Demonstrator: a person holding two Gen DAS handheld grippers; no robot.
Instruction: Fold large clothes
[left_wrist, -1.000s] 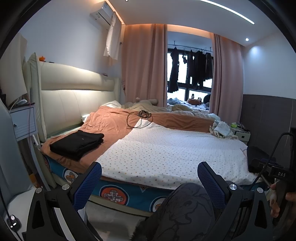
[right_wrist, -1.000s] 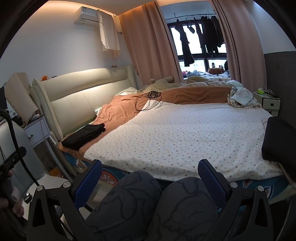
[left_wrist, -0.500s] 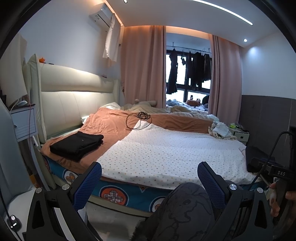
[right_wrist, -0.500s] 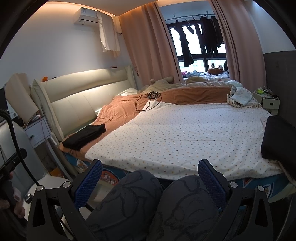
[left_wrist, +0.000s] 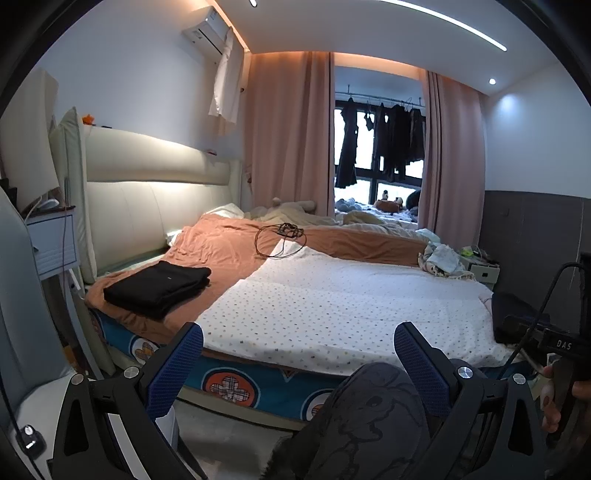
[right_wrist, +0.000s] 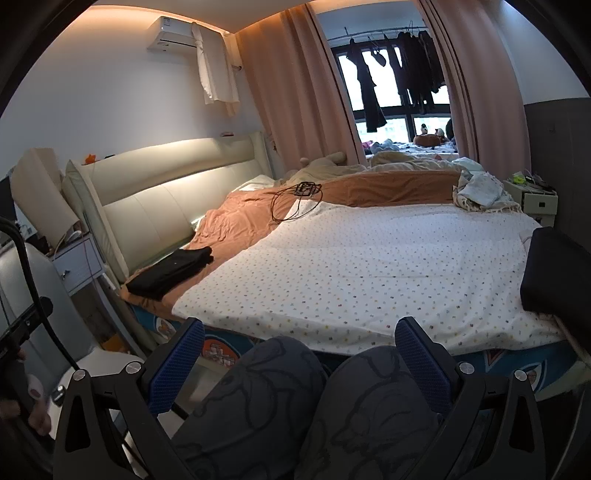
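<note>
Both grippers are up in front of the bed and holding nothing: the left gripper (left_wrist: 298, 356) has its blue fingers (left_wrist: 176, 363) spread wide, and the right gripper (right_wrist: 300, 354) is just as wide, with only air between the pads. Low in both views the person's knees (right_wrist: 258, 398) in dark patterned trousers crowd the frame and hide the near floor and part of the bed's (left_wrist: 236, 384) front edge. At the right edge of the left view, a hand (left_wrist: 554, 398) on the other handle is cut off by the lens rim. The folded black garment (left_wrist: 159, 286) sits on the orange sheet (left_wrist: 221, 247) near the headboard (left_wrist: 147, 206), well clear of both grippers. A second dark bundle (right_wrist: 554, 273) lies at the dotted sheet's (right_wrist: 369, 273) right edge, partly out of frame; whether it is folded is hard to tell. A cable (left_wrist: 280, 240) coils further back, with crumpled cloth (right_wrist: 480, 190) by the far nightstand (right_wrist: 535, 199).
</note>
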